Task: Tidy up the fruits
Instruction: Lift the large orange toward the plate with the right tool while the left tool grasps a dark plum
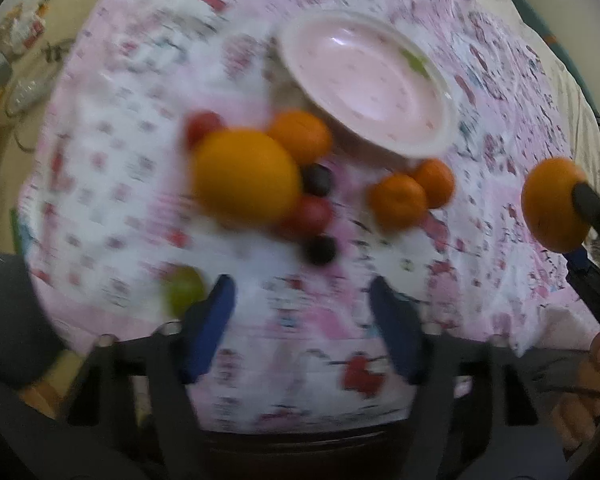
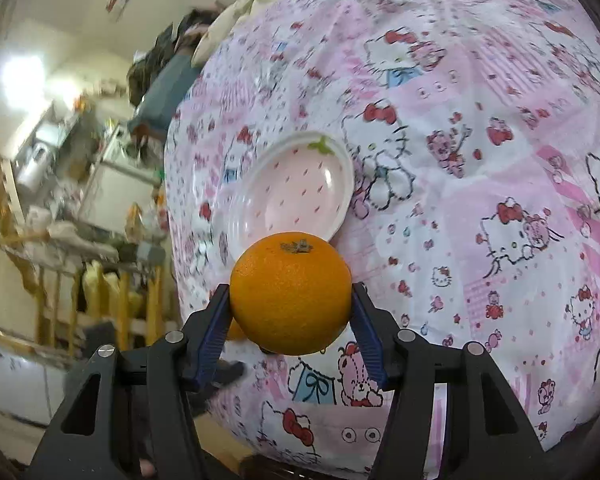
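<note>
My right gripper [image 2: 291, 300] is shut on an orange [image 2: 291, 292] and holds it above the table, near the pink strawberry plate [image 2: 296, 196]. The held orange also shows at the right edge of the left wrist view [image 1: 552, 204]. My left gripper [image 1: 302, 304] is open and empty above the cloth. Ahead of it lie a large orange [image 1: 246, 174], three mandarins [image 1: 300, 134] [image 1: 398, 200] [image 1: 434, 182], red fruits [image 1: 312, 212] [image 1: 202, 124], dark fruits [image 1: 318, 178] [image 1: 320, 250] and a green fruit [image 1: 184, 290]. The plate [image 1: 364, 80] holds no fruit. The left wrist view is blurred.
A pink Hello Kitty cloth [image 2: 480, 200] covers the table. Cluttered shelves and furniture [image 2: 80, 200] stand beyond the table's left edge. A dark grey rounded object [image 1: 8, 312] sits at the lower left of the left wrist view.
</note>
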The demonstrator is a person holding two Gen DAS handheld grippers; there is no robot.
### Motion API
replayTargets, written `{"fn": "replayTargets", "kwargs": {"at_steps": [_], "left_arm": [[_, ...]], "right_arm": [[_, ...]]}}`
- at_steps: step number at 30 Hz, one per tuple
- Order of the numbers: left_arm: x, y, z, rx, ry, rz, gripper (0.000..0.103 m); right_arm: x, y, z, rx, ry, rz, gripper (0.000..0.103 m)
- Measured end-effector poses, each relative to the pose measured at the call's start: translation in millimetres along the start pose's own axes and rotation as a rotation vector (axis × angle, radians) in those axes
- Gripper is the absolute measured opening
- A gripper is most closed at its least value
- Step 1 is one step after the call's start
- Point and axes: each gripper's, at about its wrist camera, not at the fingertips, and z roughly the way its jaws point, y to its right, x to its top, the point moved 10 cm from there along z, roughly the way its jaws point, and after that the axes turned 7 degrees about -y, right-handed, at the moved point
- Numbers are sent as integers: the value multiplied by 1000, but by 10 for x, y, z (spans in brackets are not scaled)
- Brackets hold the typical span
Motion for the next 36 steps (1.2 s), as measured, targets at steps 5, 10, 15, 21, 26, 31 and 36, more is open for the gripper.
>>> {"fn": "replayTargets", "kwargs": {"at_steps": [5, 10, 15, 21, 26, 31, 36], "left_arm": [[46, 152, 179, -19, -38, -102, 48], [110, 95, 355, 38, -77, -174, 45], [169, 83, 465, 71, -94, -197, 32], [219, 107, 500, 86, -100, -212, 19], [119, 150, 361, 75, -102, -147, 18], [121, 179, -154, 42, -19, -35, 18], [400, 214, -595, 79, 99, 90, 18]], "right_arm": [[81, 90, -156, 19, 42, 32, 60], [72, 149, -179, 21, 41, 62, 60], [82, 151, -211, 28, 51, 69, 60], [107, 170, -212, 28, 52, 73, 60], [105, 176, -195, 20, 48, 64, 60], [93, 163, -170, 16, 37, 64, 60], [134, 107, -137, -5, 29, 41, 60]]}}
